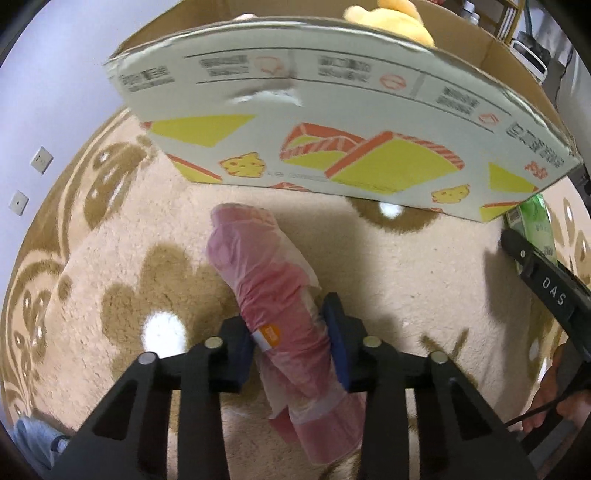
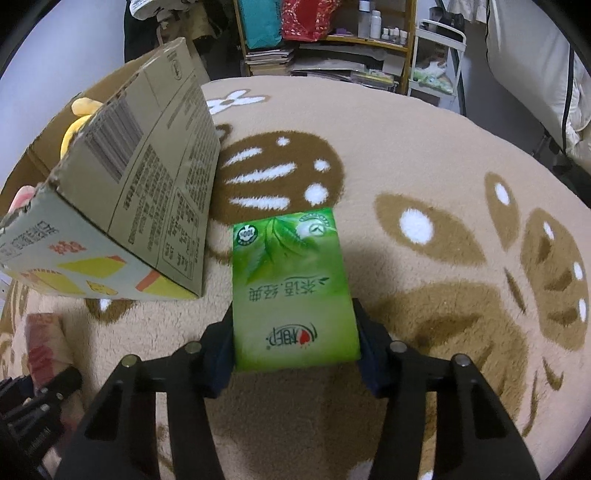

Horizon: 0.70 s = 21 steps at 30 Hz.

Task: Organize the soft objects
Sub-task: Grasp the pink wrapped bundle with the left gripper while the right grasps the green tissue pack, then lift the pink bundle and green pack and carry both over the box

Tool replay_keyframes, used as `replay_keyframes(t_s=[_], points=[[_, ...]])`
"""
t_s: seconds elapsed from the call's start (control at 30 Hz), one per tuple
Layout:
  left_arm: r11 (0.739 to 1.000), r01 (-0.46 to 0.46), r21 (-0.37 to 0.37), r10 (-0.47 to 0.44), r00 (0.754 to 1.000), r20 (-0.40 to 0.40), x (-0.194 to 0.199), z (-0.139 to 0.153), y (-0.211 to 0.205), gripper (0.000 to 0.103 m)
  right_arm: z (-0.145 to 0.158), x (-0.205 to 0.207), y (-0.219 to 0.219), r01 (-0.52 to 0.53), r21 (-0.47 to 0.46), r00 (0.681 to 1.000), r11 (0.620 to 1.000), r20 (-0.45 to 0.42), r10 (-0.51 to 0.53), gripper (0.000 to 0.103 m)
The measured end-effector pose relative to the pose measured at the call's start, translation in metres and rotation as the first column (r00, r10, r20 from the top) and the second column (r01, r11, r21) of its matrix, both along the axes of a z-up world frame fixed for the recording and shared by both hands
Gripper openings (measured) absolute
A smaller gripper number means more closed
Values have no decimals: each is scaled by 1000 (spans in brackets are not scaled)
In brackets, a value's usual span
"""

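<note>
Pinching a pink plastic-wrapped roll (image 1: 280,306) between its blue pads (image 1: 338,343), the left tool (image 1: 291,347) is holding it over the beige patterned carpet (image 1: 424,277), just before the printed cardboard box (image 1: 332,129); a yellow plush toy (image 1: 391,18) is sitting inside the box; in the right wrist view, the right tool (image 2: 295,354) is gripping a green tissue pack (image 2: 291,288) just beside the box's corner (image 2: 110,206), above the carpet (image 2: 424,166).

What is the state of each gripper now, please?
Left gripper: closed on the pink wrapped roll.
Right gripper: closed on the green tissue pack.
</note>
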<state>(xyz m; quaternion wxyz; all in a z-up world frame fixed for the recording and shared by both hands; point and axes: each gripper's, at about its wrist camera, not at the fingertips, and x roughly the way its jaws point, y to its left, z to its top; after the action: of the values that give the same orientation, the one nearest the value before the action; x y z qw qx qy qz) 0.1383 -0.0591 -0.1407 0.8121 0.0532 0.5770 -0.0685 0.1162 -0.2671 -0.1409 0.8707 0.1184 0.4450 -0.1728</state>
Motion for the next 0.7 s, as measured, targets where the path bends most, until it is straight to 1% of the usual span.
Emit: replay_keyframes(t_s=[0.1, 0.17, 0.33, 0.5, 0.7], points=[[1000, -10, -14, 10, 1000, -12, 3, -1, 13, 26, 4, -5, 2, -2, 11, 1000, 1000, 7, 2, 57], [1000, -12, -10, 12, 1000, -11, 2, 2, 14, 24, 6, -8, 2, -3, 30, 1000, 1000, 15, 2, 57], [999, -50, -14, 50, 998, -27, -4, 11, 24, 23, 12, -17, 5, -19, 80, 999, 997, 36, 16, 57], [997, -83, -2, 83, 997, -9, -3, 20, 35, 22, 20, -27, 16, -30, 93, 998, 995, 62, 25, 57], [993, -118, 1, 118, 992, 34, -9, 33, 46, 20, 35, -40, 25, -33, 88, 994, 996, 107, 23, 57]])
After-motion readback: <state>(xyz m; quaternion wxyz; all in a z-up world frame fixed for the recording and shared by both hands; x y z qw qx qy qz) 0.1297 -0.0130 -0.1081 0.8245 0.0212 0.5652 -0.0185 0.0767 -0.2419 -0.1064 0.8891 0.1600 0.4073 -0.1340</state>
